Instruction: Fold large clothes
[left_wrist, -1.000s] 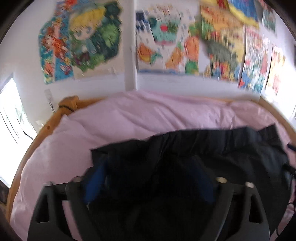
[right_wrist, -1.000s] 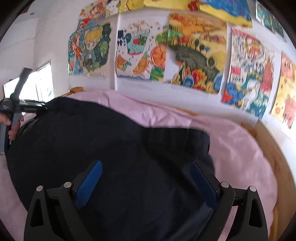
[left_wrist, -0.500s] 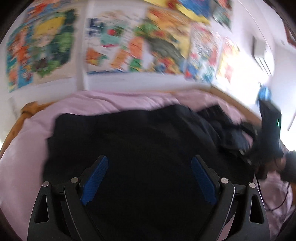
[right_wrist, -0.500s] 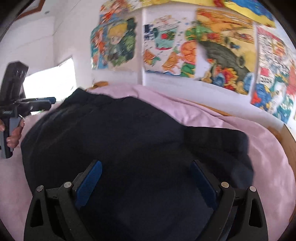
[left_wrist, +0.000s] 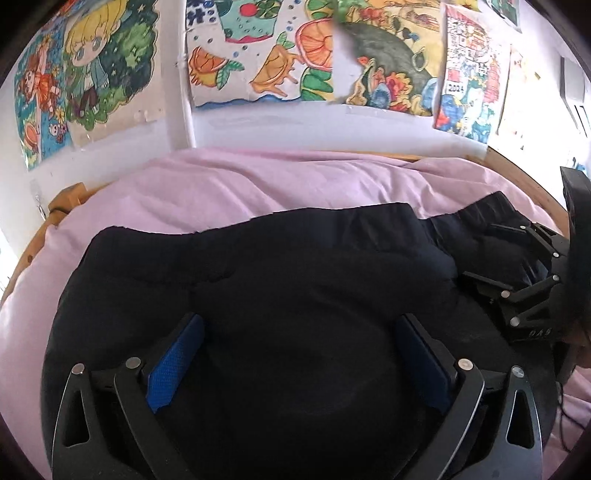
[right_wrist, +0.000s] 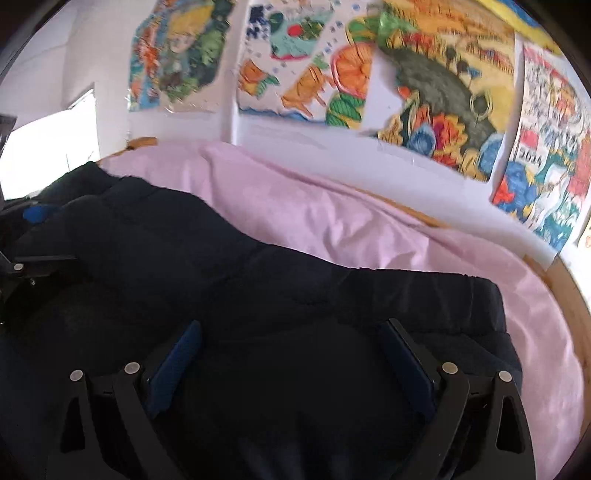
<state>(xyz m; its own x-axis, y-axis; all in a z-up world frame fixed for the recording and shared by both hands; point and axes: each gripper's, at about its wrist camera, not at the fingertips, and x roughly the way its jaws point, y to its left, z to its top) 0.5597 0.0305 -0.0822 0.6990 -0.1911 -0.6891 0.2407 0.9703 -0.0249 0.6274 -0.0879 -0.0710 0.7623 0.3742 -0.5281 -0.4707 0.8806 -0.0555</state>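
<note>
The left hand-held gripper (left_wrist: 299, 354) has its blue-padded fingers (left_wrist: 173, 360) spread wide. The right hand-held gripper (right_wrist: 291, 360) is likewise spread, both angled downward, side by side.

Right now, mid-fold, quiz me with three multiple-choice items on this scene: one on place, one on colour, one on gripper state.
1. Where does the dark garment lie?
A. on the pink bedsheet
B. on a wooden floor
C. hung on the wall

2. What colour are the left gripper pads?
A. red
B. blue
C. white

3. How do the right gripper jaws stand?
A. shut on a sleeve
B. shut on nothing
C. wide open over the cloth

Answers:
1 A, pink sheet shows all round the garment.
2 B, both pads show blue in the left wrist view.
3 C, the fingers stand far apart with cloth between them, ungripped.
</note>
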